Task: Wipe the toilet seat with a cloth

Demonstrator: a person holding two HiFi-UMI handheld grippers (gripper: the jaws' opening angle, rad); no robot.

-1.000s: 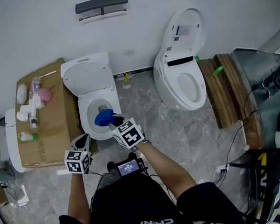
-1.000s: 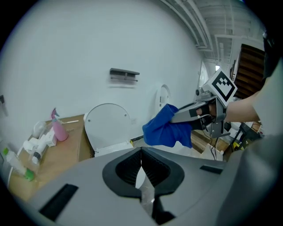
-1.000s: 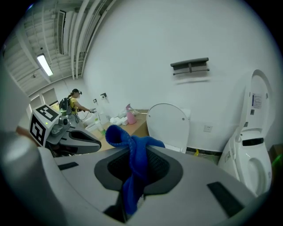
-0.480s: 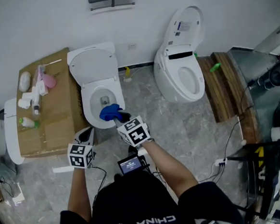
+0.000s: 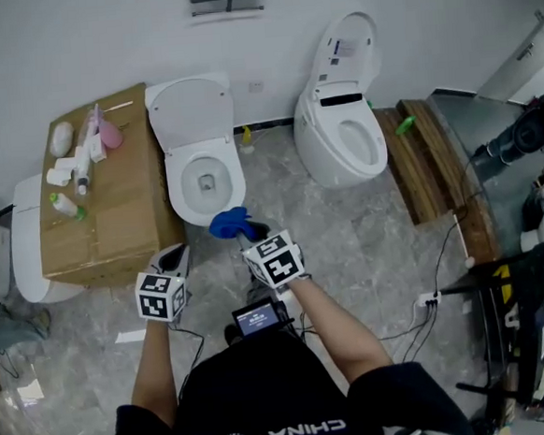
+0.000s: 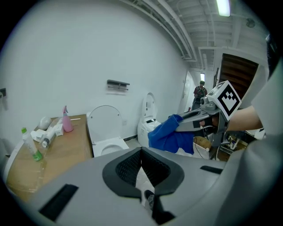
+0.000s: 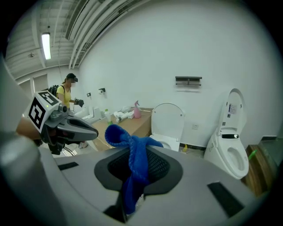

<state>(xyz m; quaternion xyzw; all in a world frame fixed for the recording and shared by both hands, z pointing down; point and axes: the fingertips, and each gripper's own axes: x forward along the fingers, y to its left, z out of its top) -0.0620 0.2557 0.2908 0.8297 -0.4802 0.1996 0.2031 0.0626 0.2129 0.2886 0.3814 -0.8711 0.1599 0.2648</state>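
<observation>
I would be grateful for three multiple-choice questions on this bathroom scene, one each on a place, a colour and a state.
1. Where does the pink bottle stand?
A. on the box
B. on a toilet lid
C. on the floor

2. What colour is the cloth?
A. red
B. blue
C. white

3. How does the left gripper stand?
A. wide open
B. shut on the cloth
C. shut, empty

Answers:
1 A: the bottle stands at the box's far end, by the wall.
2 B: blue folds hang from the right gripper, which is shut on the cloth.
3 C: in the left gripper view the jaws meet with nothing between them.
</observation>
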